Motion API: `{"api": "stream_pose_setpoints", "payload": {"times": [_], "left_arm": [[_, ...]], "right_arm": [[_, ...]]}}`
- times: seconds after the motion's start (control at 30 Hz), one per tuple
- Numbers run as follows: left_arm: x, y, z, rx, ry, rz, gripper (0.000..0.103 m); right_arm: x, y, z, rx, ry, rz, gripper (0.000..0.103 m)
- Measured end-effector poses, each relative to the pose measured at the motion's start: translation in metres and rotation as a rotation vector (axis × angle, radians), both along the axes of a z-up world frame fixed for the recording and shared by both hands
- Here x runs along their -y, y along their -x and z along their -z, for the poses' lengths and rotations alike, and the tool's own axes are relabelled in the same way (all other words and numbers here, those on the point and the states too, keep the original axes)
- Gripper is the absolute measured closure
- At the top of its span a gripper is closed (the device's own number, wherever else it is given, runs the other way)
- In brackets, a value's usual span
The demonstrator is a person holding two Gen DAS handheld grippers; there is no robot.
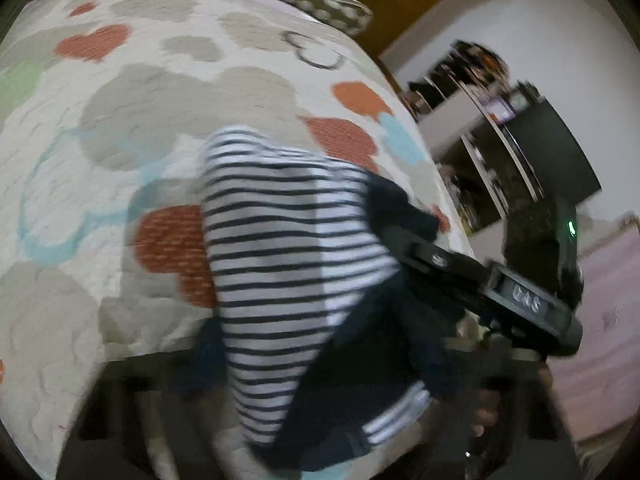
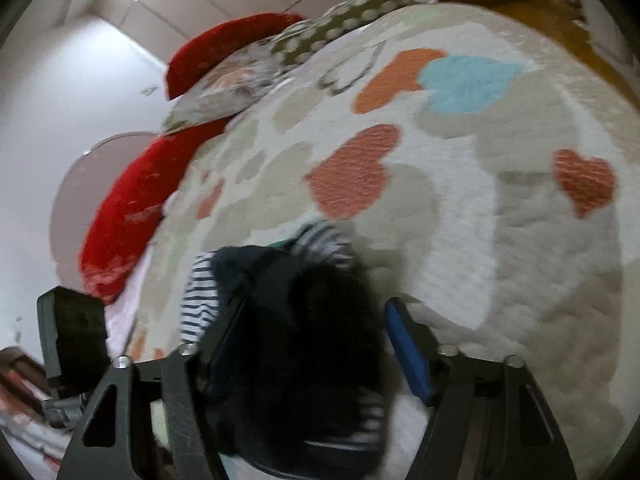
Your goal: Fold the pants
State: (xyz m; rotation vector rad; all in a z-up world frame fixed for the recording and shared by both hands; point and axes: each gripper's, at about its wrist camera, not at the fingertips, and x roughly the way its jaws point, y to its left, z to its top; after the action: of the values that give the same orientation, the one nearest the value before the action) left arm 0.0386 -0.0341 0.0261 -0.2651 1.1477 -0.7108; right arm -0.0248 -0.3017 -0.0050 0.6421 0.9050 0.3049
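Observation:
The pants [image 1: 280, 264] are white with thin dark stripes and a dark navy fleecy lining, bunched on the bed quilt [image 1: 120, 120]. In the left wrist view the cloth fills the space in front of the lens and hides my left gripper's fingers, so its state is unclear. My right gripper shows there as a dark body [image 1: 480, 284] at the pants' right edge. In the right wrist view my right gripper [image 2: 312, 320] stands open with the dark bunched pants [image 2: 304, 340] between its black finger [image 2: 224, 328] and blue-padded finger [image 2: 408, 352].
The quilt [image 2: 460, 200] has orange, blue and beige hearts. Red cushions [image 2: 132, 208] and patterned pillows [image 2: 328, 28] lie at the bed's head. A shelf unit [image 1: 492, 140] and a dark screen [image 1: 556, 152] stand beyond the bed's right side.

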Motion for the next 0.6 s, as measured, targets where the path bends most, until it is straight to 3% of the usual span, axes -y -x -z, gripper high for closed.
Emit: {"api": "stream_pose_setpoints", "payload": {"times": [0.1,0.2,0.3,0.37,0.43,0.53,0.6], "left_arm": [[0.002,-0.001,-0.011,0.029,0.005,0.001,0.058],[-0.006,-0.017,-0.027,0.047,0.044,-0.024,0.058],[-0.006,-0.051,-0.039,0.065,0.033,-0.065,0.058],[-0.003,-0.076,-0.042,0.098,-0.008,-0.087,0.056],[0.000,-0.101,-0.036,0.115,-0.082,-0.123,0.041],[-0.002,-0.125,-0.010,0.079,-0.233,-0.194,0.038],[-0.019,-0.122,-0.008,0.024,-0.153,-0.209,0.038]], "right_arm": [[-0.002,-0.006,0.001,-0.028,-0.080,-0.022,0.061],[-0.001,-0.015,-0.013,-0.008,-0.123,-0.039,0.064],[-0.006,-0.037,-0.032,0.033,-0.122,-0.048,0.064],[-0.011,-0.058,-0.043,0.055,-0.079,-0.050,0.064],[-0.015,-0.086,-0.047,0.055,-0.048,-0.037,0.061],[-0.019,-0.115,-0.037,0.012,0.054,0.012,0.051],[-0.020,-0.124,-0.028,-0.046,0.170,0.053,0.048]]}}
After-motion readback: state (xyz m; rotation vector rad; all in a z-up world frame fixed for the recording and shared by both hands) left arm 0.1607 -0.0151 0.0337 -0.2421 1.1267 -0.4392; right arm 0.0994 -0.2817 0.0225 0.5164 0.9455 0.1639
